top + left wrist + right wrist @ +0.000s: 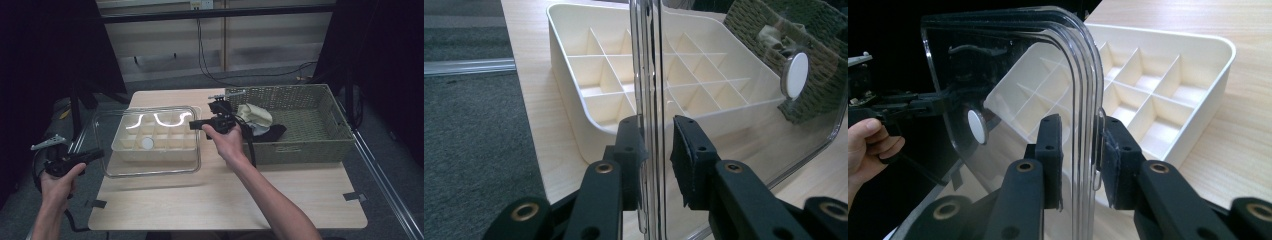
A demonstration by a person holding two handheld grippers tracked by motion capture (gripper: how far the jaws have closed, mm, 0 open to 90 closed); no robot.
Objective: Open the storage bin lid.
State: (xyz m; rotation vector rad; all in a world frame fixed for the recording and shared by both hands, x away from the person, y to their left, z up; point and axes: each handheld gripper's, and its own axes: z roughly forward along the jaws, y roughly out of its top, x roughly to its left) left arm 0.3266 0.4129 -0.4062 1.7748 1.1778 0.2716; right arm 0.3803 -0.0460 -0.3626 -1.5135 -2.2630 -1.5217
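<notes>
A clear plastic lid (150,169) with a white round knob (147,143) hangs level just over a cream divided box (167,131) on the wooden table. My left gripper (100,152) is shut on the lid's left edge, and my right gripper (193,124) is shut on its right edge. In the left gripper view the jaws (656,145) straddle the lid's rim (651,75), with the box (594,65) behind. In the right gripper view the jaws (1082,145) pinch the rounded rim (1083,75) beside the box (1168,75). The left gripper (913,105) shows at the far side.
A green woven basket (305,145) stands at the table's right, touching the box area, with a pale cloth (256,115) and a dark item (272,132) inside. Bare wooden table (225,200) lies in front. Grey floor borders the table's left edge.
</notes>
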